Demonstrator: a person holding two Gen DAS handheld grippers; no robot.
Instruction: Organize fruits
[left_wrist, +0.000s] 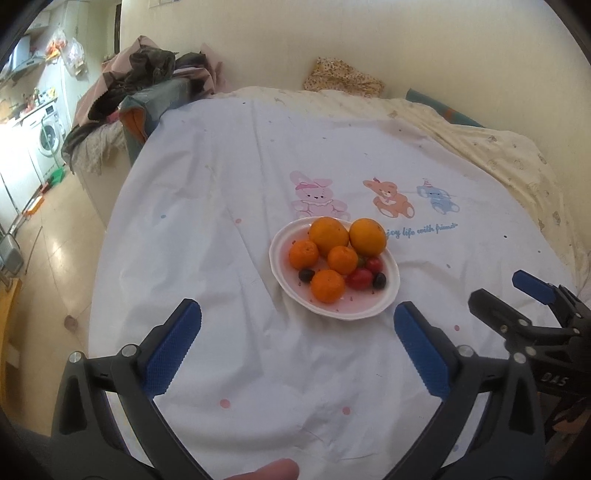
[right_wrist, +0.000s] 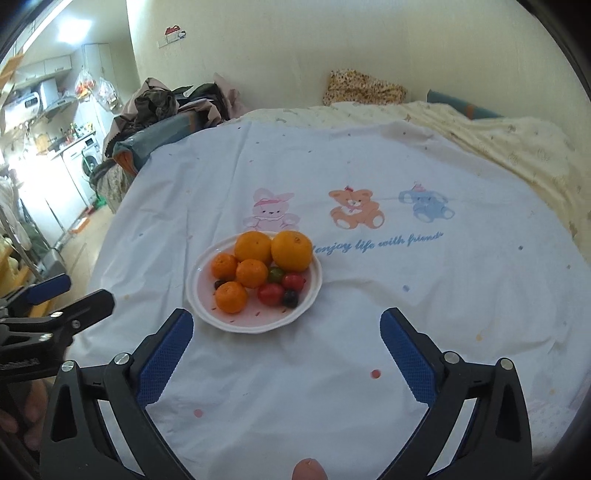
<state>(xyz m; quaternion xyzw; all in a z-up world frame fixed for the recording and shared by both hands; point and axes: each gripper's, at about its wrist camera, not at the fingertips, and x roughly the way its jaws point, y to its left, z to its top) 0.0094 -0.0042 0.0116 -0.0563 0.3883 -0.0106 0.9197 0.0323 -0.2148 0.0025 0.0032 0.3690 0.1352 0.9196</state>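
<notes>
White cartoon-print bedsheet (left_wrist: 221, 206) carries the white scalloped plate of oranges and tomatoes (left_wrist: 388, 299) mid-surface, ahead of both gaping claws; left gripper (left_wrist: 297, 317) faces it squarely, right gripper (right_wrist: 286, 325) has it ahead-left.

Orange fruits (left_wrist: 328, 235) – white plate (left_wrist: 388, 302); cartoon-animal sheet (left_wrist: 221, 184).

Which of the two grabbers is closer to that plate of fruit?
Left, narrowly. The left gripper sits open just short of the plate, almost centred on it. The right gripper is open too, set off to the plate's right.
</notes>
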